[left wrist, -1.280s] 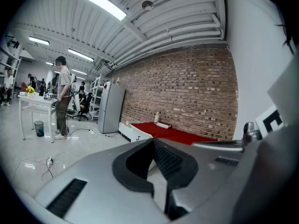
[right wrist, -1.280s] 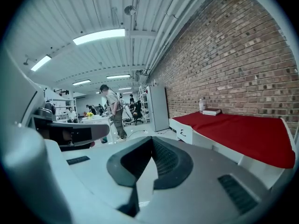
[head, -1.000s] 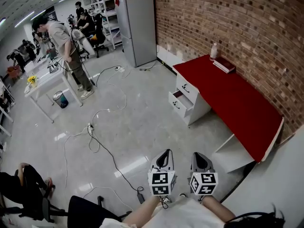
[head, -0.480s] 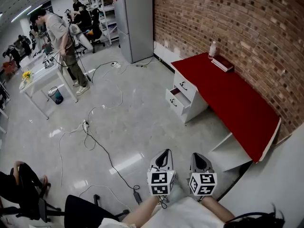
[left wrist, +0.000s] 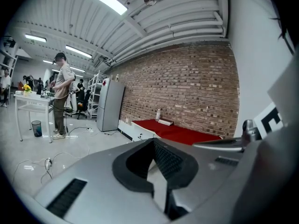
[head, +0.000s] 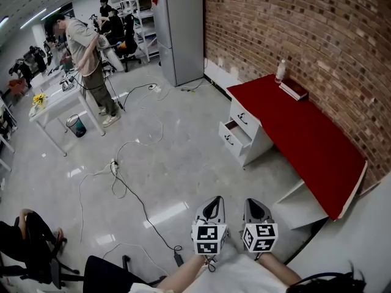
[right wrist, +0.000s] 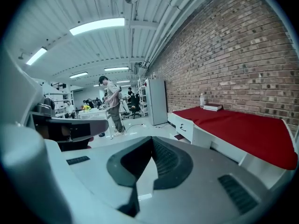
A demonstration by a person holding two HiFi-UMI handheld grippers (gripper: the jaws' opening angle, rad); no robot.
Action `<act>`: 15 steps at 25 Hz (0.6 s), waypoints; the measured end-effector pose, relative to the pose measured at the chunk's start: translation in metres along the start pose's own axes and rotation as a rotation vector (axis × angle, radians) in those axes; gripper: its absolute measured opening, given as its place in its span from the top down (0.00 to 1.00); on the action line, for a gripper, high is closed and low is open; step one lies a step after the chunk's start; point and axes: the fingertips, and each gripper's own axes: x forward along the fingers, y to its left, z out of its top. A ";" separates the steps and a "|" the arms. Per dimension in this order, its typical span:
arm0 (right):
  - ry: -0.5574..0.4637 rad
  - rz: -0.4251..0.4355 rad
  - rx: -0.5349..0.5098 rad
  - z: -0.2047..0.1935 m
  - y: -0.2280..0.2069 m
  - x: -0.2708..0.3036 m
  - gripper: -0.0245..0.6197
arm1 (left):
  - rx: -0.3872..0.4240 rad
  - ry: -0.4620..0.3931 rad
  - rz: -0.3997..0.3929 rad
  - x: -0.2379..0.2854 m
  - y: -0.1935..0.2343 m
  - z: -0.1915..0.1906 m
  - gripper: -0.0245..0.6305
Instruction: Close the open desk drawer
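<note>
Pale grey polished floor (head: 183, 157) fills the centre and left of the head view, mostly open, crossed by loose black and white cables (head: 131, 182). Red brick wall (head: 305, 35) runs down the right edge. Long red-topped white desk (head: 305, 133) sits against it, centre right. Tall grey metal cabinet (head: 180, 35) at top centre. White table (head: 55, 105) at left, with a small blue bin (head: 76, 126) beneath it. Lower white desk drawer (head: 234, 134) is pulled out toward the open floor; inside is dark, contents unclear. Left gripper (head: 212, 202) and right gripper (head: 254, 204) are at bottom centre, side by side and well apart from the drawer, with open floor between. Both have their jaws closed together, gripping nothing.
</note>
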 end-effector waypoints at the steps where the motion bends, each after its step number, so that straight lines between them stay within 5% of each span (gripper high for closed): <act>1: 0.004 0.003 0.001 0.001 -0.001 0.005 0.96 | 0.000 0.004 0.000 0.005 0.002 0.000 0.95; 15: 0.000 -0.001 -0.010 0.041 -0.033 0.077 0.96 | 0.017 0.001 -0.015 0.084 0.025 0.036 0.95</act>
